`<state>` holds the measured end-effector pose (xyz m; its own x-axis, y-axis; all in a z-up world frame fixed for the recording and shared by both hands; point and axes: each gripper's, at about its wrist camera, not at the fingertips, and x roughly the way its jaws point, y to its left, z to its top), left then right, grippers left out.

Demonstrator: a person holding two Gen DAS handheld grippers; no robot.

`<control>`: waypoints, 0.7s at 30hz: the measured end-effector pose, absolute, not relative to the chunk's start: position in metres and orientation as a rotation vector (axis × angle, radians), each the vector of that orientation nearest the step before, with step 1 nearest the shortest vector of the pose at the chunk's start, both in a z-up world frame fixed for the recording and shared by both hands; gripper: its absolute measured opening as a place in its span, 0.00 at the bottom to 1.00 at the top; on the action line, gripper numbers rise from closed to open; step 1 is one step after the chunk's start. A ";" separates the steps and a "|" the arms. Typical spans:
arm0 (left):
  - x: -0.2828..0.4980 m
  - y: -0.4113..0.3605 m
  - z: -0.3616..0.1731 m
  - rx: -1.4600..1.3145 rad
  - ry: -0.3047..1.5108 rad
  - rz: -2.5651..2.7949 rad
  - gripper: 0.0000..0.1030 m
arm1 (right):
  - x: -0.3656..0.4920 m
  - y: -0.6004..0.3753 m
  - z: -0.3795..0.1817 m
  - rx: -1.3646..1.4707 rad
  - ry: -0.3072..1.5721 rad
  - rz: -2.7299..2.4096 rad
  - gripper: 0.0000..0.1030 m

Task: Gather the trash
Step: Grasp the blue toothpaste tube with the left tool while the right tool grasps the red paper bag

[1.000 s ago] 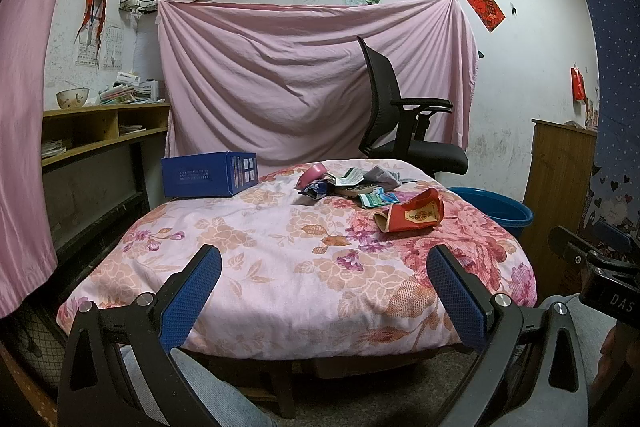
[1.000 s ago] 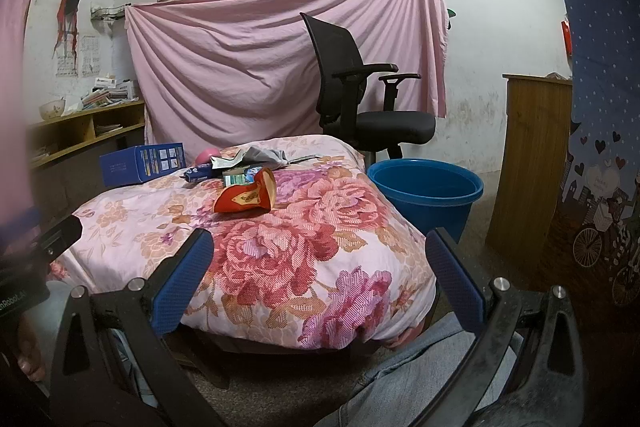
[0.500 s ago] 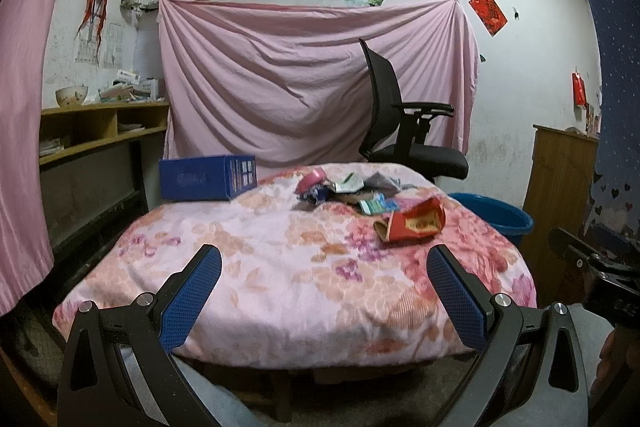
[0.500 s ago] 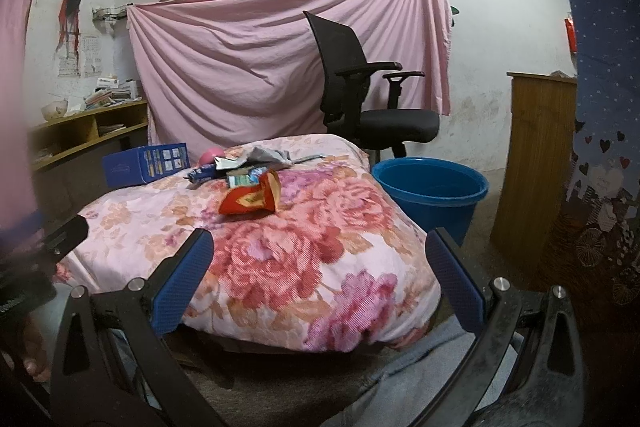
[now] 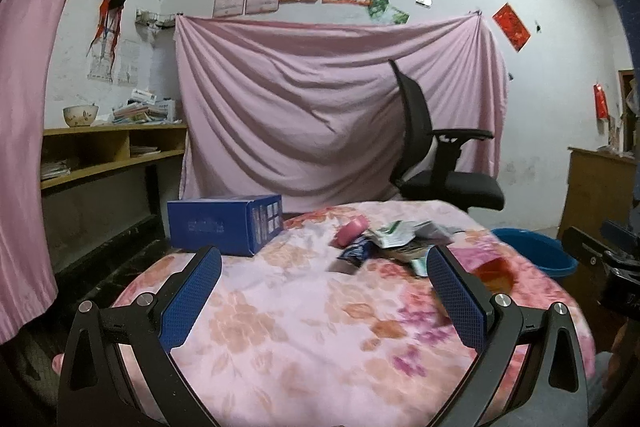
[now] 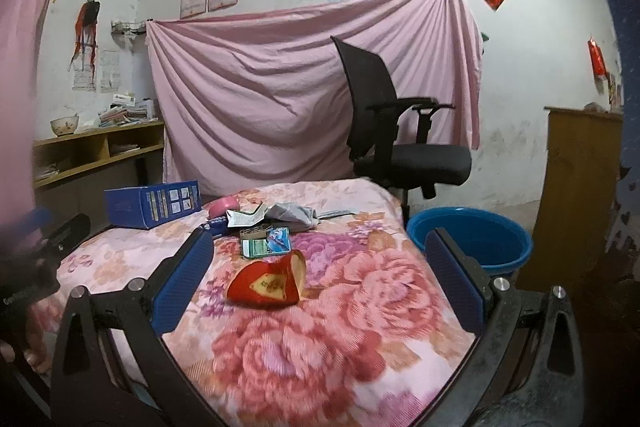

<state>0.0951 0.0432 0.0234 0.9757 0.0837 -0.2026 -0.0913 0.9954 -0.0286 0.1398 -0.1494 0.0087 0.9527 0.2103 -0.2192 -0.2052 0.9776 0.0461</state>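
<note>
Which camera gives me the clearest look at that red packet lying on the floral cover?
The right wrist view. There the red packet lies sharp and whole between the open fingers of the right gripper, with its yellow label showing. In the left wrist view it is blurred and partly hidden behind the right finger of the left gripper.

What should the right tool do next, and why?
Probably ease the open right tool forward and down over the crumpled red and yellow wrapper. It lies nearest, between the open fingers, alone on the floral pink bedcover, with the round blue plastic tub just to its right.
</note>
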 end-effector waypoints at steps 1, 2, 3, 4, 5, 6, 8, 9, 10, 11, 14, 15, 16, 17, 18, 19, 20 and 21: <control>0.101 0.047 0.021 -0.037 0.210 0.089 0.98 | 0.146 -0.146 0.006 0.022 0.237 0.217 1.00; 0.109 0.051 0.018 -0.034 0.219 0.092 0.98 | 0.153 -0.142 0.004 0.020 0.252 0.222 1.00; 0.116 0.054 0.015 -0.030 0.230 0.095 0.98 | 0.161 -0.137 0.001 0.016 0.271 0.228 1.00; 0.123 0.058 0.011 -0.026 0.244 0.097 0.98 | 0.167 -0.132 -0.002 0.011 0.291 0.234 1.00; 0.130 0.062 0.008 -0.026 0.259 0.099 0.98 | 0.174 -0.126 -0.006 0.003 0.314 0.242 1.00; 0.137 0.067 0.004 -0.028 0.279 0.102 0.98 | 0.181 -0.123 -0.009 -0.003 0.334 0.246 1.00; 0.149 0.073 -0.004 -0.040 0.315 0.107 0.98 | 0.192 -0.116 -0.016 -0.018 0.376 0.249 1.00; 0.154 0.077 -0.007 -0.051 0.336 0.107 0.98 | 0.198 -0.112 -0.020 -0.025 0.400 0.250 1.00; 0.158 0.081 -0.010 -0.062 0.355 0.106 0.98 | 0.204 -0.108 -0.023 -0.032 0.425 0.249 1.00; 0.164 0.084 -0.014 -0.074 0.378 0.105 0.98 | 0.209 -0.105 -0.026 -0.041 0.446 0.246 1.00; 0.175 0.089 -0.020 -0.081 0.424 0.096 0.98 | 0.225 -0.097 -0.037 -0.076 0.523 0.239 1.00; 0.177 0.089 -0.020 -0.076 0.434 0.093 0.98 | 0.230 -0.096 -0.039 -0.077 0.541 0.239 1.00; 0.182 0.090 -0.021 -0.070 0.446 0.089 0.98 | 0.236 -0.095 -0.043 -0.077 0.568 0.234 1.00; 0.186 0.090 -0.021 -0.067 0.455 0.086 0.98 | 0.240 -0.094 -0.045 -0.080 0.592 0.225 1.00; 0.190 0.090 -0.021 -0.066 0.466 0.082 0.98 | 0.243 -0.094 -0.048 -0.083 0.609 0.220 1.00; 0.196 0.090 -0.022 -0.069 0.476 0.074 0.98 | 0.246 -0.095 -0.050 -0.085 0.625 0.219 1.00; 0.201 0.090 -0.022 -0.073 0.486 0.064 0.98 | 0.248 -0.097 -0.053 -0.089 0.640 0.219 1.00; 0.208 0.089 -0.023 -0.076 0.498 0.053 0.98 | 0.249 -0.097 -0.054 -0.097 0.644 0.220 1.00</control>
